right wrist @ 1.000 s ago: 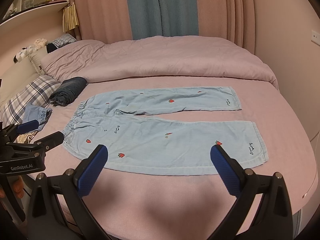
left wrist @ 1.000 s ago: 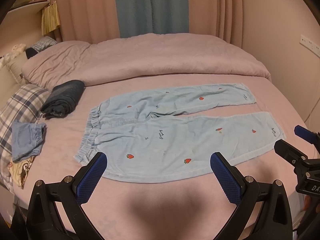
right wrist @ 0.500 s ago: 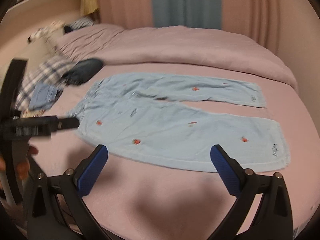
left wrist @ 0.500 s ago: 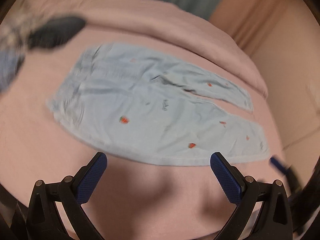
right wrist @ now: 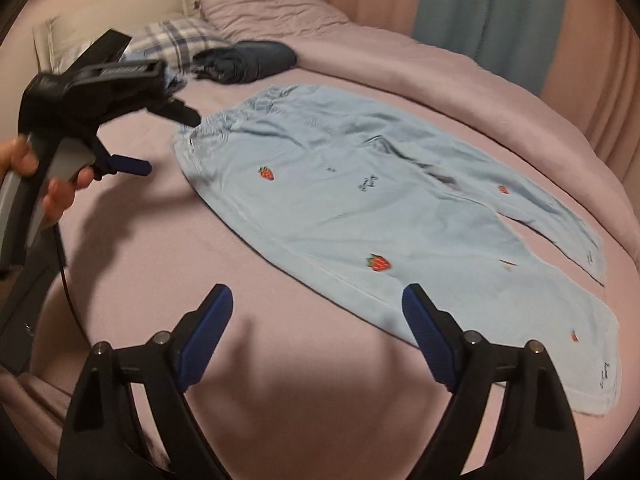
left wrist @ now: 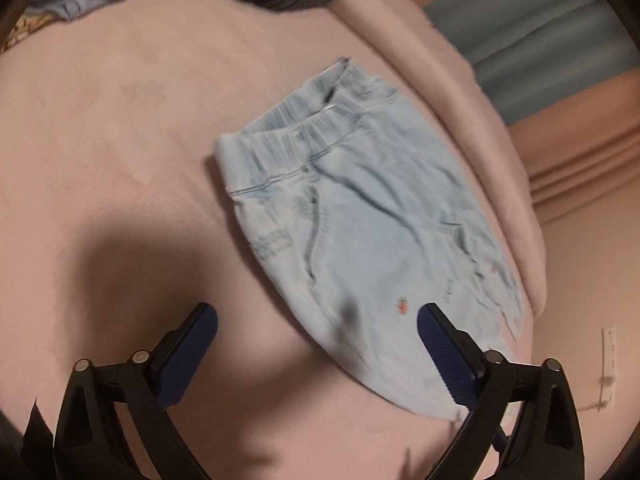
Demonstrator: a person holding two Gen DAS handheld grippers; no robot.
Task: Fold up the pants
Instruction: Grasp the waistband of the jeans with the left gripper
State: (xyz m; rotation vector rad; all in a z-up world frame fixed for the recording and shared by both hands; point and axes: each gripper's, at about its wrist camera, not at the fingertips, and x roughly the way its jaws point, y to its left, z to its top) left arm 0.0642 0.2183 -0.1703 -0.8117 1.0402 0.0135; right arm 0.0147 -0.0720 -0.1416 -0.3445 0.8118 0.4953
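Jaws of your right gripper (right wrist: 317, 312) stand wide apart with nothing between the pads; they have just been closing a little from full spread, which I read as sizing the gap for a hem. One blue pad sits over bare sheet, the other over the near edge of the pants (right wrist: 360, 208), so you straddle that edge without touching it. Your left gripper (left wrist: 317, 326) is likewise spread and empty, its right pad above the near side seam below the waistband (left wrist: 288, 140).

The light-blue denim pants lie flat and unfolded on the pink bed sheet (right wrist: 168, 280), waistband to the far left, both legs running right. That layout puts one gripper near each end of the near leg, presumably to lift it over the far one.

Count, right wrist view: two legs; two large strawberry patches and several smaller red marks too blurred to count; one dark rolled garment (right wrist: 248, 60) beyond the waistband; one plaid pillow (right wrist: 176, 40); one hand (right wrist: 44, 184) on the left gripper's handle.
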